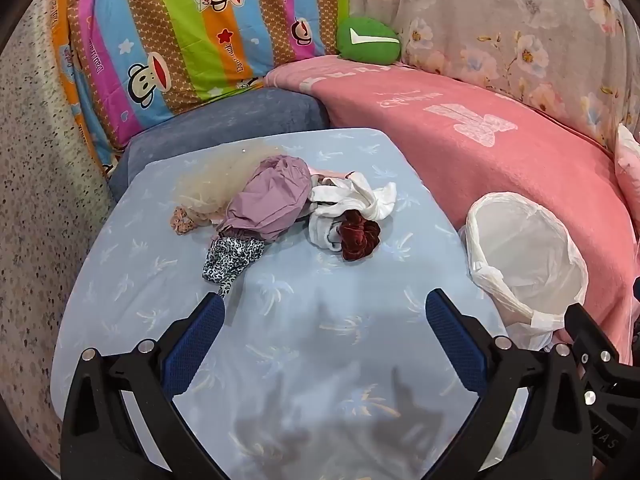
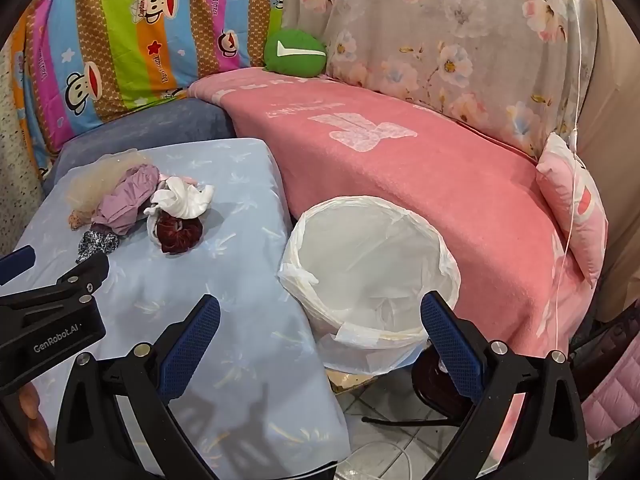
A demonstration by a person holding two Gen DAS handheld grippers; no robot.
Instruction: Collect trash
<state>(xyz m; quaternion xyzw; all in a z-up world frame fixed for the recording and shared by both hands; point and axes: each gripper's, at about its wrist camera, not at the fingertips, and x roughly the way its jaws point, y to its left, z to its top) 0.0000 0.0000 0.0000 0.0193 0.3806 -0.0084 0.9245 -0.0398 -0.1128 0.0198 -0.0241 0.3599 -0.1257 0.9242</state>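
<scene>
A heap of cloth scraps lies on the light blue table (image 1: pixel 304 344): a purple piece (image 1: pixel 268 204), a beige mesh piece (image 1: pixel 216 178), a white piece (image 1: pixel 352 196), a dark red scrunchie (image 1: pixel 358 236) and a leopard-print scrap (image 1: pixel 230 260). The heap also shows in the right wrist view, with the purple piece (image 2: pixel 128 196) and the red scrunchie (image 2: pixel 178 232). A bin with a white liner (image 1: pixel 524 256) (image 2: pixel 372 264) stands right of the table. My left gripper (image 1: pixel 324 308) is open and empty, just short of the heap. My right gripper (image 2: pixel 320 312) is open and empty above the bin's near rim.
A pink blanket (image 2: pixel 420 184) covers the sofa behind the bin. A striped monkey-print cloth (image 1: pixel 180 32) and a floral cloth (image 2: pixel 460 40) hang behind. A green cushion (image 1: pixel 366 38) and a pink pillow (image 2: pixel 572 200) lie on the sofa. Tiled floor (image 2: pixel 384 408) lies below.
</scene>
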